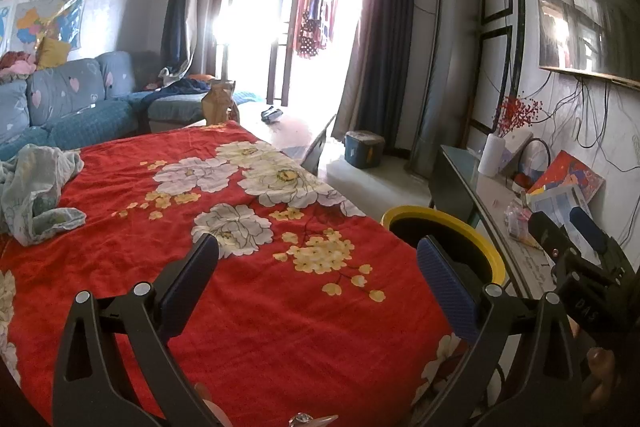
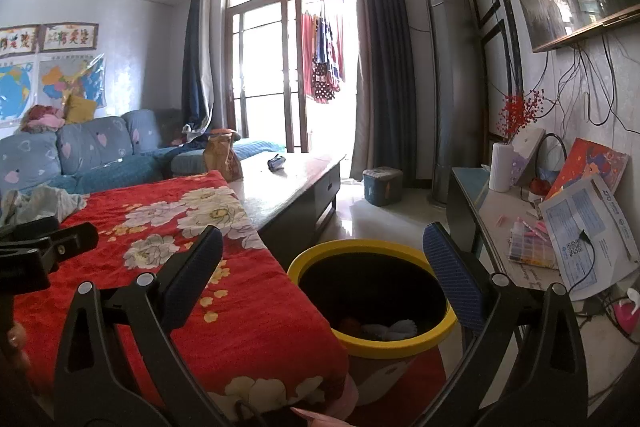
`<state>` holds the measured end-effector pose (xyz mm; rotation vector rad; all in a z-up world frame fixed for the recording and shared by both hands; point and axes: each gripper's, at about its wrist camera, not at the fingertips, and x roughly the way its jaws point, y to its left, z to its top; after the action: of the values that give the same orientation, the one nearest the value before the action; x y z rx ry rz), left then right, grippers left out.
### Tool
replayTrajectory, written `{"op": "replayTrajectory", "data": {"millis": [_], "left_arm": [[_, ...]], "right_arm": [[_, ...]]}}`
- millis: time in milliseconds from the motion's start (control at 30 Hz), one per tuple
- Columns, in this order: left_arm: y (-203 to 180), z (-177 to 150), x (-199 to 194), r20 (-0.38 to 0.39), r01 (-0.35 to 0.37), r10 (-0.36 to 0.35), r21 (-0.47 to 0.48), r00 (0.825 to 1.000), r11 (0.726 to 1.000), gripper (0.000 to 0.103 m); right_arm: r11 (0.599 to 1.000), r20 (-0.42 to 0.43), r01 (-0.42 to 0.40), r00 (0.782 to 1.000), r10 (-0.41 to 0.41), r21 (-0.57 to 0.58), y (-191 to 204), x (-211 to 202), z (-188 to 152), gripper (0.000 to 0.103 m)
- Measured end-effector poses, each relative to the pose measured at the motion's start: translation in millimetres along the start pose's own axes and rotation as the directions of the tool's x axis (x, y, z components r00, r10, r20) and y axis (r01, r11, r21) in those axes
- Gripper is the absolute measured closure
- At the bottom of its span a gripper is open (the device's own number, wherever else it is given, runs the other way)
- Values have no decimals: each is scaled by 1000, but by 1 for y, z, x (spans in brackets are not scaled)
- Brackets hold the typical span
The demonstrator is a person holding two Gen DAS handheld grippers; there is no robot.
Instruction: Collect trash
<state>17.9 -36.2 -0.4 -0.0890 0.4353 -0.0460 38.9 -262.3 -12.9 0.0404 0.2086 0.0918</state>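
Both grippers are empty, jaws spread wide. Left gripper (image 1: pixel 316 279) hovers over the red floral cloth (image 1: pixel 224 235) on the tabletop; the right gripper (image 2: pixel 320 275) hangs above the yellow-rimmed bin (image 2: pixel 372 301) at the tabletop's right edge (white scraps already lie inside). A drop looks finished; next comes finding more trash, none obvious.

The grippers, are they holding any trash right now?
No. The left gripper and the right gripper are both open, with nothing between their fingers.
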Motion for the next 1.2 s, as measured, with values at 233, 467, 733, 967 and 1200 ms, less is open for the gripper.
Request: {"op": "replayTrajectory", "data": {"millis": [233, 467, 733, 967, 1200], "left_arm": [[0, 0, 0, 0, 2, -2, 1, 1000, 1000, 6], [-1, 0, 0, -1, 3, -3, 2, 1000, 1000, 6], [5, -5, 3, -46, -15, 15, -7, 999, 1000, 6], [76, -3, -24, -99, -144, 135, -85, 986, 986, 6], [282, -42, -77, -332, -621, 539, -236, 774, 747, 6]], "right_arm": [[1000, 2, 0, 1000, 0, 1, 0, 0, 0, 11], [1000, 1, 0, 1000, 0, 1, -1, 0, -1, 11], [999, -23, -36, 999, 36, 15, 7, 2, 1, 11], [924, -196, -383, 906, 376, 2, 91, 34, 36, 11], [652, -550, -757, 533, 643, 28, 325, 80, 23, 11]]}}
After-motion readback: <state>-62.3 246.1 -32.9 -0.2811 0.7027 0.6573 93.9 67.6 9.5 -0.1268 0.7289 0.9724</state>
